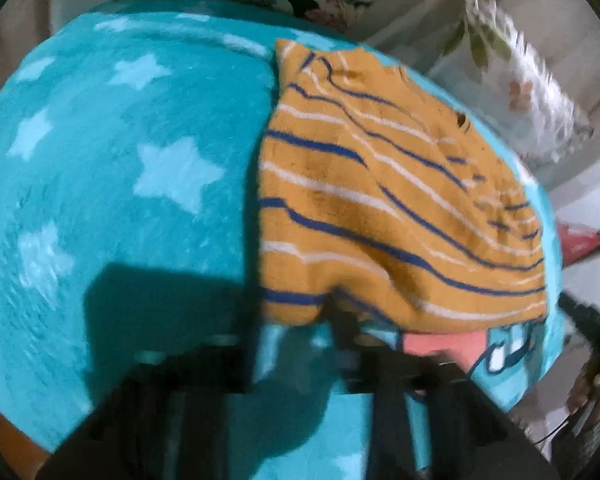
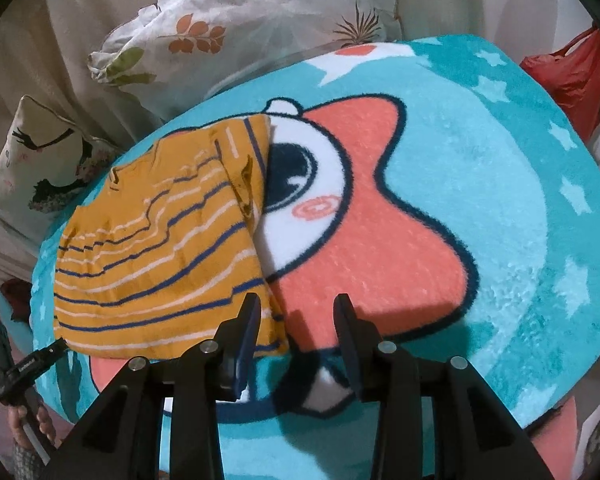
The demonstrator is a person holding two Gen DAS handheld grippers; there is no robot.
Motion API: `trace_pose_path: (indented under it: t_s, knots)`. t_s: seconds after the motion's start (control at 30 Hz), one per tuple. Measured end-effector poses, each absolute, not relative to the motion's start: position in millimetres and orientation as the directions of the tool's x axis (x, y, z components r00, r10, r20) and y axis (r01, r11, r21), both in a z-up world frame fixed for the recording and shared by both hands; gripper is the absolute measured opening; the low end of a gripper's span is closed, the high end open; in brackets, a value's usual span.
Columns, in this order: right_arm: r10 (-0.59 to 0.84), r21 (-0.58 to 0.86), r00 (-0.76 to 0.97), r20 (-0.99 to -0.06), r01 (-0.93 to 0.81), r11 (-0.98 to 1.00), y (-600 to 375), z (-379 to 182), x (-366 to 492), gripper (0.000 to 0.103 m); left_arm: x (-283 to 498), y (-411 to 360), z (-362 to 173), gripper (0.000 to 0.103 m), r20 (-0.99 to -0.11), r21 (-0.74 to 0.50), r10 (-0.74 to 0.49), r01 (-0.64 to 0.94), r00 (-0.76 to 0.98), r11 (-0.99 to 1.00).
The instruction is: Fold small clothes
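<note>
Left wrist view: blurred. The striped garment (image 1: 396, 196) lies by the right edge of the star blanket (image 1: 120, 184), straight ahead.
Left gripper (image 1: 296, 320): fingers dark and smeared at the cloth's near hem; grip state impossible to tell.
Right wrist view: sharp. The garment sits on the blanket's left side, long axis running away from the camera.
Right gripper (image 2: 298, 314): jaws wide, nothing held, left finger over the near right corner.
Key relation: that corner is just left of the gap; right looks nearer.
</note>
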State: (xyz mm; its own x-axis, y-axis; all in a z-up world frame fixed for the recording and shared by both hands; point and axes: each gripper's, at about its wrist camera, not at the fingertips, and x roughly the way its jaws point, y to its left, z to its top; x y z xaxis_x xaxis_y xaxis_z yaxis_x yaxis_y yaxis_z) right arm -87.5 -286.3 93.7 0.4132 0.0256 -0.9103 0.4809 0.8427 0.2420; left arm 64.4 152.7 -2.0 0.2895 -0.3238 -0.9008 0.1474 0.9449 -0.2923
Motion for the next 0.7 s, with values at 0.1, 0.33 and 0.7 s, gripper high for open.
trace_pose_path:
  t_s: [0.1, 0.33, 0.7]
  knots:
    - [0.004, 0.240, 0.430, -0.903, 0.496, 0.834, -284, 103, -82, 0.041, 72, 163, 4, 0.017, -0.916, -0.241, -0.273, 0.140, 0.295, 0.960]
    - [-0.016, 0.238, 0.464, -0.886, 0.483, 0.843, -258, 119, -56, 0.041, 71, 178, 18, 0.028, -0.909, -0.275, -0.320, 0.192, 0.268, 0.942]
    - [0.066, 0.229, 0.430, -0.900, 0.339, 0.912, -172, 98, 11, 0.042, 71, 215, 48, 0.049, -0.894, -0.194, -0.234, 0.141, 0.383, 0.971]
